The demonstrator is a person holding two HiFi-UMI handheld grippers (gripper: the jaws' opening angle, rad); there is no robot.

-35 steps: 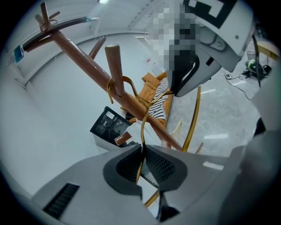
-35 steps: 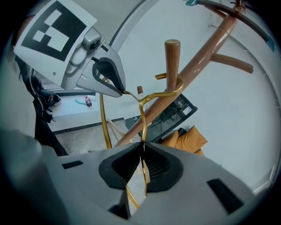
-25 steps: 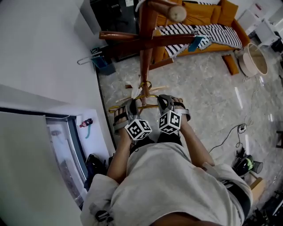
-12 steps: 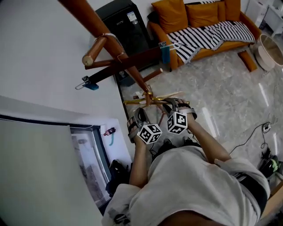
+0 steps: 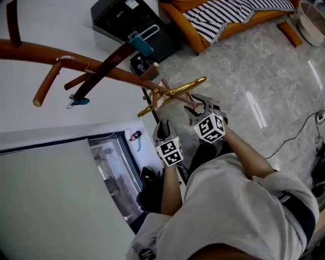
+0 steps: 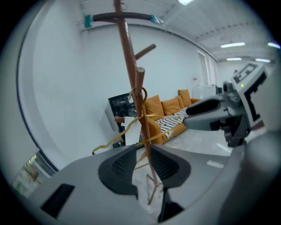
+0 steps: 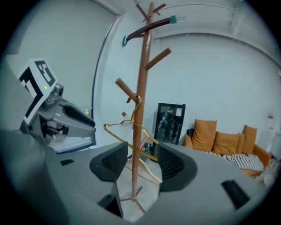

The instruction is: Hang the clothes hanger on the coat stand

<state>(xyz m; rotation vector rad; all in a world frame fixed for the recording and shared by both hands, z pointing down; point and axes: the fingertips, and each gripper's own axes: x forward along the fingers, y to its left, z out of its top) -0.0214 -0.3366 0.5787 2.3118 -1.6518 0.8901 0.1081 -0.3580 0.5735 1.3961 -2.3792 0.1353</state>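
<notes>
The gold wire hanger (image 5: 172, 94) hangs by its hook on a low peg of the brown wooden coat stand (image 5: 76, 63). My left gripper (image 5: 163, 126) and right gripper (image 5: 199, 101) sit just short of it, side by side. Both sets of jaws are opening, and the pads press on nothing. In the left gripper view the stand's pole (image 6: 131, 74) and the hanger (image 6: 118, 136) show beyond the gap in my left gripper (image 6: 142, 163). In the right gripper view the hanger (image 7: 127, 132) crosses the pole (image 7: 141, 88) just past my right gripper (image 7: 142, 165).
A dark hanger with teal clips (image 5: 109, 66) rests on an upper peg. A black cabinet (image 5: 129, 20) and an orange sofa with a striped blanket (image 5: 228, 15) stand behind the coat stand. A glass door (image 5: 109, 172) is at the left, and a cable (image 5: 299, 137) lies on the marble floor.
Both grippers were at the hanger's lower bar; their jaws have now opened and drawn back a little. The hanger stays on the peg. The head view has swung left.
</notes>
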